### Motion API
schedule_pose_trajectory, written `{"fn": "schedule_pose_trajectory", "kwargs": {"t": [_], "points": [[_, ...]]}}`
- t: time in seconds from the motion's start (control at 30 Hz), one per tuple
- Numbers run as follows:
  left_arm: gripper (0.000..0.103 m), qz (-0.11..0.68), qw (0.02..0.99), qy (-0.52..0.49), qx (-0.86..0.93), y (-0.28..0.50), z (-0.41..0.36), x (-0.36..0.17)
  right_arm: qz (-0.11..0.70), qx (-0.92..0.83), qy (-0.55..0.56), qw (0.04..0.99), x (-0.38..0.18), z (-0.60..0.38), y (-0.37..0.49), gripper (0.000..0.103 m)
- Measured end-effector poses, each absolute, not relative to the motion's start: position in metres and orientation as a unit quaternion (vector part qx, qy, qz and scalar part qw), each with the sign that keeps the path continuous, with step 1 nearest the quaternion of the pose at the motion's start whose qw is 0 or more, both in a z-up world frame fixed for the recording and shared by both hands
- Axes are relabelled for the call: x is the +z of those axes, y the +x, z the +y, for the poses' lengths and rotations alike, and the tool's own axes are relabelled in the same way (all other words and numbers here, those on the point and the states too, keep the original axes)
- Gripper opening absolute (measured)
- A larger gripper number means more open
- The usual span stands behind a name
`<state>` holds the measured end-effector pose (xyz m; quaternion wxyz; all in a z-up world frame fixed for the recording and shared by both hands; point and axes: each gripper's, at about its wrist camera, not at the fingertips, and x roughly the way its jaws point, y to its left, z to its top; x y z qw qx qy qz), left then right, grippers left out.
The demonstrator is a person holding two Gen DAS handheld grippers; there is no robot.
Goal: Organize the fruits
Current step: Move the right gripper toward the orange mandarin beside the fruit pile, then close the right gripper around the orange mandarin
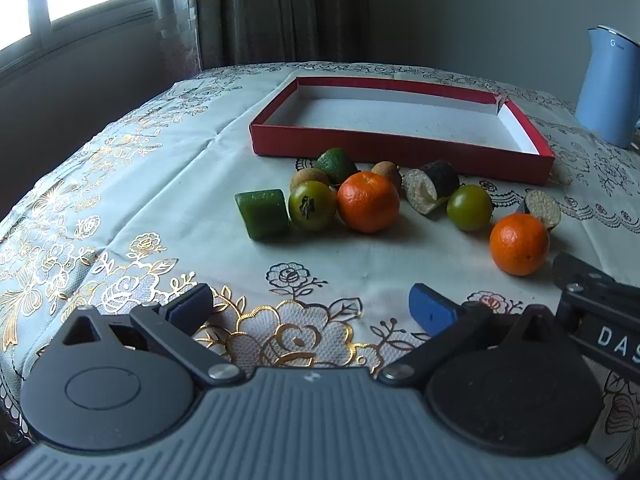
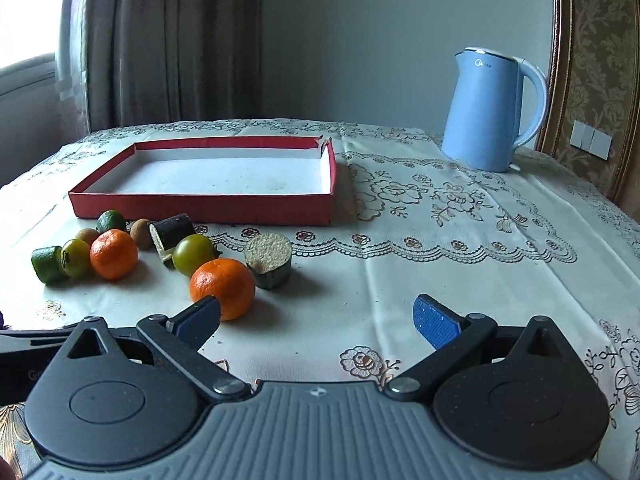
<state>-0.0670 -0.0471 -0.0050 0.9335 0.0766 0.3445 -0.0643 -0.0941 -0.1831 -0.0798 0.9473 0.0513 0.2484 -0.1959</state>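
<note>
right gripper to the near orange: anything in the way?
No. In the right wrist view the right gripper is open and the near orange sits just beyond its left finger, with only bare tablecloth between.

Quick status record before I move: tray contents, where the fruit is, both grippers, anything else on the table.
tray: red box with white inside, nothing in it
fruit: all on the tablecloth in front of the tray
oranges: two, left orange, right orange
green round fruits: two, one touching the left orange, one farther right
other pieces: green block, two dark cut chunks
left gripper: open, holding nothing
right gripper: open, holding nothing
also present: blue kettle, back right
</note>
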Motion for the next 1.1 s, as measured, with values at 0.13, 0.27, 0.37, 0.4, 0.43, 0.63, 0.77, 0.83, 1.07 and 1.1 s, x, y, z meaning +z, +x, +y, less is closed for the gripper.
{"fn": "schedule_pose_trajectory", "kwargs": {"t": [0.13, 0.27, 0.37, 0.4, 0.43, 0.63, 0.77, 0.83, 1.07, 1.1], "points": [[0.103, 0.343, 0.934, 0.079, -0.067, -0.067, -0.047, -0.007, 0.248, -0.189, 0.056, 0.948, -0.083, -0.183, -0.094, 0.103], [0.103, 0.342, 0.934, 0.081, -0.068, -0.066, -0.046, -0.008, 0.245, -0.186, 0.062, 0.950, -0.084, -0.185, -0.094, 0.103], [0.103, 0.340, 0.934, 0.082, -0.067, -0.066, -0.046, -0.009, 0.244, -0.183, 0.068, 0.950, -0.083, -0.186, -0.094, 0.103], [0.103, 0.340, 0.934, 0.082, -0.067, -0.066, -0.046, -0.009, 0.243, -0.183, 0.070, 0.950, -0.083, -0.187, -0.094, 0.103], [0.103, 0.340, 0.935, 0.082, -0.067, -0.066, -0.046, -0.009, 0.242, -0.183, 0.072, 0.950, -0.083, -0.187, -0.095, 0.103], [0.103, 0.337, 0.935, 0.083, -0.068, -0.067, -0.046, -0.010, 0.233, -0.184, 0.079, 0.952, -0.081, -0.189, -0.097, 0.103], [0.103, 0.322, 0.941, 0.075, -0.073, -0.069, -0.041, -0.009, 0.217, -0.178, 0.075, 0.957, -0.078, -0.193, -0.102, 0.103], [0.103, 0.296, 0.950, 0.063, -0.071, -0.074, -0.032, -0.004, 0.199, -0.160, 0.069, 0.964, -0.076, -0.197, -0.107, 0.103], [0.103, 0.202, 0.979, 0.037, -0.015, -0.072, 0.010, 0.020, 0.171, -0.049, 0.020, 0.984, -0.071, -0.214, -0.119, 0.076], [0.103, 0.196, 0.980, 0.034, -0.008, -0.068, 0.016, 0.022, 0.182, -0.041, 0.019, 0.982, -0.071, -0.217, -0.116, 0.050]]}}
